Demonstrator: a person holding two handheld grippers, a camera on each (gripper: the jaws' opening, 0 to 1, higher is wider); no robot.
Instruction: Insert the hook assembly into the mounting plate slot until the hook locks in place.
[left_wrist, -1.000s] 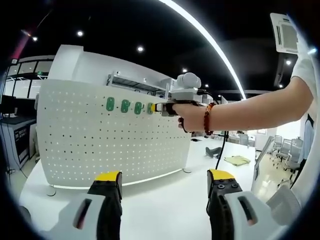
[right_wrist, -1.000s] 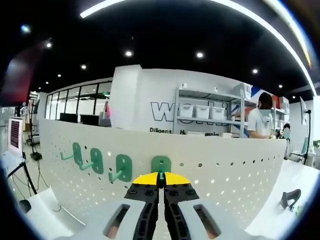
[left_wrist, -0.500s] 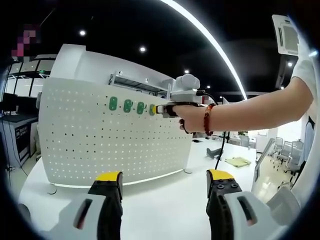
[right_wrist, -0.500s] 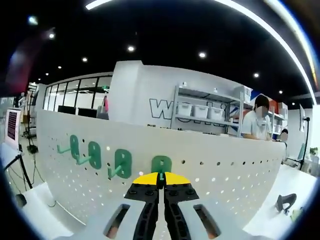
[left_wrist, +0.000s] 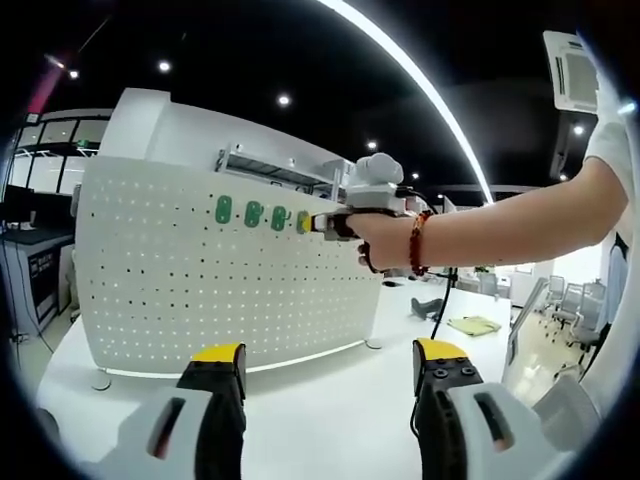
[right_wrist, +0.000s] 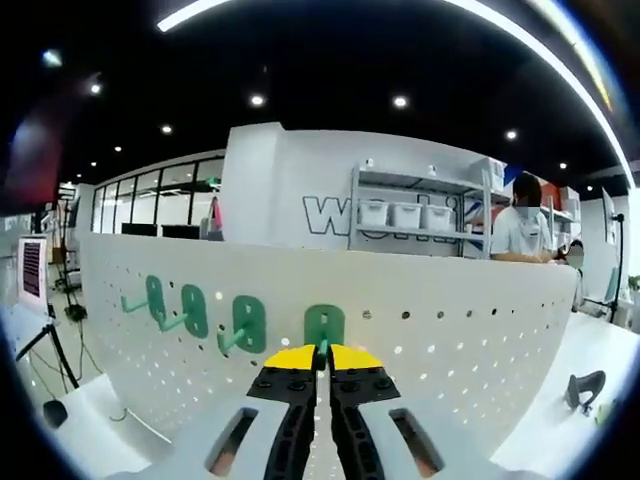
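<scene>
- Here, your right gripper (right_wrist: 322, 352) had its jaws pinched together on the stem of a green hook (right_wrist: 323, 327), whose backplate sat at centre frame, directly ahead of the yellow tips and against the white pegboard (right_wrist: 470, 330).
- In the left gripper view you could see the same right gripper (left_wrist: 322, 222) at centre-upper frame, held by your right hand (left_wrist: 385, 240), its tip touching the pegboard (left_wrist: 200, 290) near the top edge.
- Three other green hooks (right_wrist: 243, 327) were already hanging in a row to the left of the held one in the right gripper view.
- Your left gripper (left_wrist: 325, 365) hung with jaws wide apart and nothing between them, low in its frame and well apart from the board.
- The relation that mattered: the hook lay straight along the right gripper's axis, its backplate flat to the board, so any further push would likely go dead ahead into the slot.
- Whether the hook had locked could not be told.
</scene>
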